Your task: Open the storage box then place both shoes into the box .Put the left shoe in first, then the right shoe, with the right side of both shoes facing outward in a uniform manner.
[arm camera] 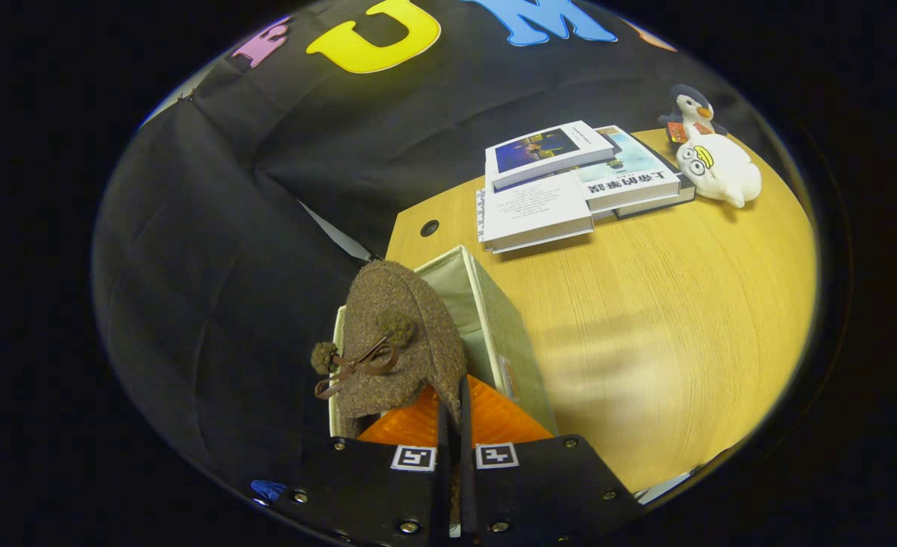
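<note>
1. The gripper (452, 414) has its two fingers drawn almost together, with only a thin slit between them. They pinch the rim of a brown fuzzy shoe (399, 342), near its heel end as far as I can judge, so the jaws are narrow and holding the shoe.

2. The shoe hangs just ahead of the fingers. Its long axis runs away from the gripper, roughly along the line of the fingers, and leans a little to the left. A small brown bow with two pompoms (357, 363) sits on the side of the shoe turned toward the camera.

3. The storage box (494, 319) is open, a pale fabric box standing on the wooden table (668, 327). Its open mouth lies directly under and behind the shoe, and its long side seems to run the same way as the shoe.

4. The relation that matters: the shoe is over the left part of the box opening, near the left wall. I cannot tell whether the sole already touches the bottom, nor which shoe of the pair this is.

5. My judgement: the next move is a lowering straight down, keeping the shoe parallel with the box walls.

6. Well beyond the box lie a stack of books (570, 182) and a penguin plush toy (710, 152), far from the working area.
</note>
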`<act>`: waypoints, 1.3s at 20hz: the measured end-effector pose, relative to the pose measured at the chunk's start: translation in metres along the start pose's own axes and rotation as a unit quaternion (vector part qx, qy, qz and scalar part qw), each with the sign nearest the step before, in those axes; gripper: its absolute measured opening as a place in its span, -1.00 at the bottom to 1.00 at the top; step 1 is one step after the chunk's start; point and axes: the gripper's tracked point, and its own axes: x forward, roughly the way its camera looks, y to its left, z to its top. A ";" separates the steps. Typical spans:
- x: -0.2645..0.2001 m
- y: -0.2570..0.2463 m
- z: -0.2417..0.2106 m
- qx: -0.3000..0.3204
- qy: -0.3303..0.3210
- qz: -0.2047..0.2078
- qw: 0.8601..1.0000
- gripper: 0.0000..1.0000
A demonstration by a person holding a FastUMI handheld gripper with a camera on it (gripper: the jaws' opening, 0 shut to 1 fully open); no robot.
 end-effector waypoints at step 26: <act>-0.205 -0.047 0.179 -0.230 -0.296 0.052 0.926 0.95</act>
